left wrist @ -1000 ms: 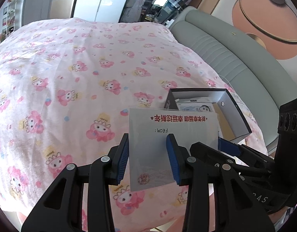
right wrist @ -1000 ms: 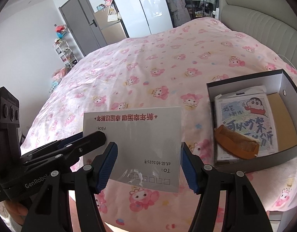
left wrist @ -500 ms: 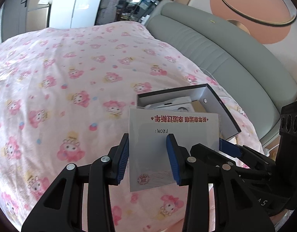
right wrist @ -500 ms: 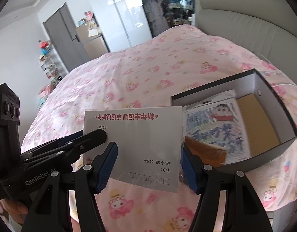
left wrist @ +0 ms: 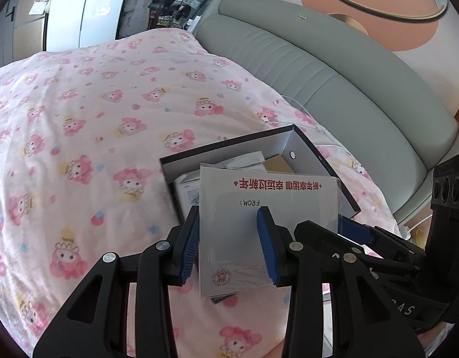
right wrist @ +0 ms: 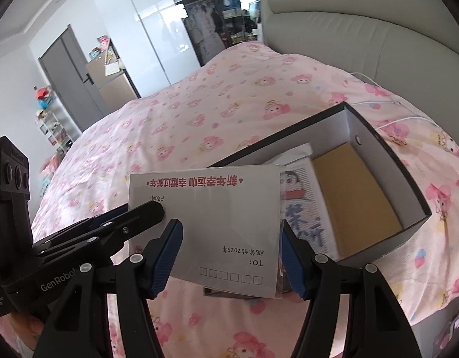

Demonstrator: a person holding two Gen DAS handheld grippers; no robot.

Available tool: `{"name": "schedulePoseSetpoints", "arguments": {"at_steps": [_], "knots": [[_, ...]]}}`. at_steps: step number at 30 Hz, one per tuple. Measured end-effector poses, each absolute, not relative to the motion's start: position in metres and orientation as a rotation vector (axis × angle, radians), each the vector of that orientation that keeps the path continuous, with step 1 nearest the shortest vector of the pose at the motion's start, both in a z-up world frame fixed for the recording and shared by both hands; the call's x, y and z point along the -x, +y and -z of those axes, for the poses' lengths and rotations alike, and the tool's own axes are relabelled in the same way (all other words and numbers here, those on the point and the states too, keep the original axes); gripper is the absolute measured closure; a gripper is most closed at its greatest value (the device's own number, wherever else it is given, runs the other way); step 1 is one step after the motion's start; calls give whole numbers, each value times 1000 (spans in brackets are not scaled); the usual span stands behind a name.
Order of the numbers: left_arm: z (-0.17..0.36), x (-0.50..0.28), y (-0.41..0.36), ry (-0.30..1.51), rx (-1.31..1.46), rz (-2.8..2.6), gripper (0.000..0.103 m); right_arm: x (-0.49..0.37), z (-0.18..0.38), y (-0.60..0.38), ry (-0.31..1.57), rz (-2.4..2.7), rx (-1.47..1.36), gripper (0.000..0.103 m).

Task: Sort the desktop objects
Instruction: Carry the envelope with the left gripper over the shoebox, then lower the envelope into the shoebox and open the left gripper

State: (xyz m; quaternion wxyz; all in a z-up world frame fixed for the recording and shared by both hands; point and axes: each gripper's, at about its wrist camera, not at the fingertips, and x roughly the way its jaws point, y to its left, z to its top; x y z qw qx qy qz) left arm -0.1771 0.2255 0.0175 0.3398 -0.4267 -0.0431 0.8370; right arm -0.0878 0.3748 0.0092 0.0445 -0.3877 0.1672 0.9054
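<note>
white envelope (left wrist: pixel 268 223) clamped edgewise by left gripper (left wrist: pixel 228 241) and, seemingly, right gripper (right wrist: pixel 229 256), above the box's (right wrist: pixel 408 191) near edge.

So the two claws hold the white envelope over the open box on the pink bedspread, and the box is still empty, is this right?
Not quite. The open box is not empty: the right wrist view shows a cartoon-printed packet and a brown flat piece inside. The rest holds: both claws hold the white envelope over it, on the pink bedspread.

The box (right wrist: pixel 387 161) sits on the bed (right wrist: pixel 199 125). A booklet (right wrist: pixel 301 205) lies in the box. The envelope (right wrist: pixel 211 223) is in front of the box.
</note>
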Motion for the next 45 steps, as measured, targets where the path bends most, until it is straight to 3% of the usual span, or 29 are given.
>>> {"name": "schedulePoseSetpoints", "arguments": {"at_steps": [10, 27, 45], "knots": [[6, 205, 260, -128, 1159, -2132, 66, 107, 4, 408, 492, -2727, 1208, 41], [103, 251, 300, -192, 1367, -2011, 66, 152, 78, 455, 511, -2543, 1384, 41], [107, 246, 301, -57, 1329, -2054, 66, 143, 75, 455, 379, -2495, 1332, 41]]}}
